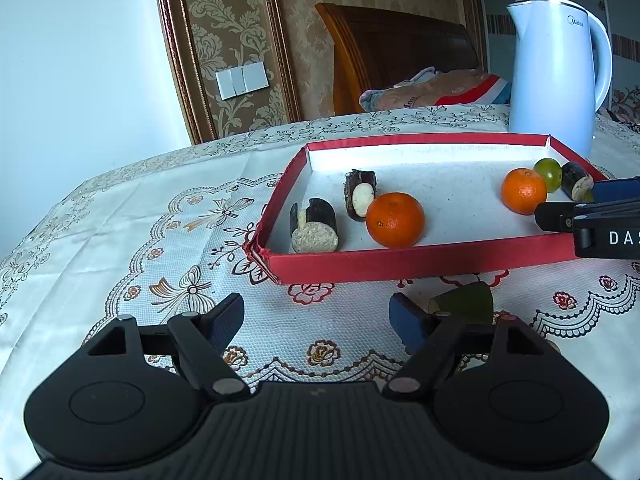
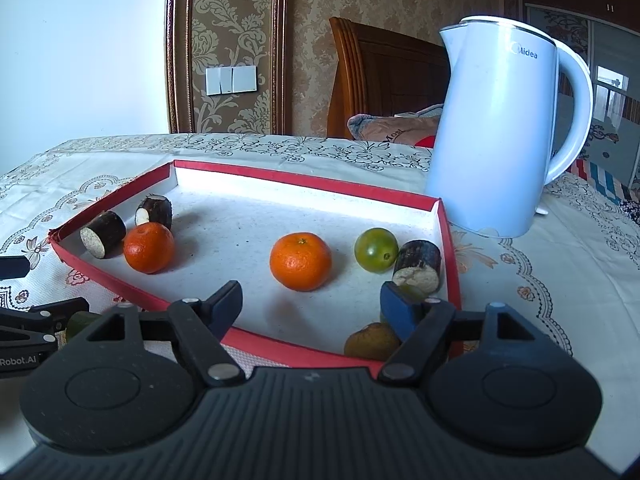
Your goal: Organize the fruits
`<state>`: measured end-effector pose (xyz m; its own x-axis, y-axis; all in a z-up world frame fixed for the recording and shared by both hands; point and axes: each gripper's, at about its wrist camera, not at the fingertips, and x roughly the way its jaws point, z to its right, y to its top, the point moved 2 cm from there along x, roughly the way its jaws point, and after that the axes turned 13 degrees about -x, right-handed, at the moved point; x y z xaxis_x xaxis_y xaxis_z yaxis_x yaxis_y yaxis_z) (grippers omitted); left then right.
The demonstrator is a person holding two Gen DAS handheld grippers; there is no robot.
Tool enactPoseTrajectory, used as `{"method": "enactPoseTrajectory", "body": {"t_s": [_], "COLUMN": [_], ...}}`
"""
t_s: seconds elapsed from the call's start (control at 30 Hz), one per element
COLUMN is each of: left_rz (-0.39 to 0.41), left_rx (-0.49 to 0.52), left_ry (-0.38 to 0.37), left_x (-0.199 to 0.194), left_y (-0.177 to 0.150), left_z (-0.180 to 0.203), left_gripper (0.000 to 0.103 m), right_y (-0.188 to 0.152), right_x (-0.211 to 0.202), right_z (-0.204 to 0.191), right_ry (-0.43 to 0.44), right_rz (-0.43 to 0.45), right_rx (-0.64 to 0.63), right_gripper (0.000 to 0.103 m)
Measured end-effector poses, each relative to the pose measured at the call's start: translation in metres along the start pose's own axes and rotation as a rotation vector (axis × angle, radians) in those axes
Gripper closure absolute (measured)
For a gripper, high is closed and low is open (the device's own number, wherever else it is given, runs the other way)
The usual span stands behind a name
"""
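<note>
Left gripper: the black two-finger left gripper point(image 1: 316, 320), low in the left wrist view, stood with jaws spread and empty over the embroidered white tablecloth point(image 1: 120, 216).
Green fruit outside: a dull green fruit point(image 1: 466, 300) lay on the cloth just behind that gripper's right finger, in front of the tray's near wall, not yet gathered.
Right gripper: the black right gripper point(image 2: 311, 300), low centre of the right wrist view, had its jaws released, nothing between them, hanging over the tray's near edge.
Brownish fruit: a brownish-green round fruit point(image 2: 372, 342) sat in the tray's lower right, partly hidden by the right finger.
Tray: the shallow red-walled cardboard tray with white floor point(image 2: 280, 350) held most of the fruit.
Oranges: a centre orange tangerine point(image 2: 301, 261) and a left orange tangerine point(image 2: 149, 247) rested well apart.
Other pieces: a green round citrus point(image 2: 376, 249) touched a dark-skinned cut cane piece point(image 2: 418, 266) at right; two more cane pieces point(image 2: 105, 233) lay at far left.
Progress: judged nearly done; the outside green fruit remained.
Room: the tray's middle and back floor lay open; low walls need clearing.
Far: a white electric kettle point(image 2: 496, 132) stood just beyond the tray's right back corner.
</note>
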<state>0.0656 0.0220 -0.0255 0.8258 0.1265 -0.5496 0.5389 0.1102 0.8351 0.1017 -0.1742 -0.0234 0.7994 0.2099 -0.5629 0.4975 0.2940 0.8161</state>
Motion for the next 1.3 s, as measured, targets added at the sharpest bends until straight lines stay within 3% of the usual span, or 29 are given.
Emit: {"method": "enactPoseTrajectory", "body": {"t_s": [0.53,1.0,1.3], "left_rz": [0.007,0.011,0.015], "left_rx": [-0.006,-0.010,-0.012], "left_ry": [-0.002,-0.005,-0.011], "left_x": [0.000,-0.001,-0.002], "left_y": [0.001,0.001,0.002], "left_z": [-0.001,-0.002,-0.002], "left_gripper": [0.024,0.023,0.023], "right_y": [-0.002,-0.005,-0.009], "right_x": [-0.004,-0.009,-0.019], "right_z": [0.001,0.004,0.001], "right_ry": [-0.008,-0.027,-0.039], "right_rz": [0.004,0.017,0.032], "right_rx": [0.008,0.014,0.002], "right_gripper": [0.024,0.013,0.011]}}
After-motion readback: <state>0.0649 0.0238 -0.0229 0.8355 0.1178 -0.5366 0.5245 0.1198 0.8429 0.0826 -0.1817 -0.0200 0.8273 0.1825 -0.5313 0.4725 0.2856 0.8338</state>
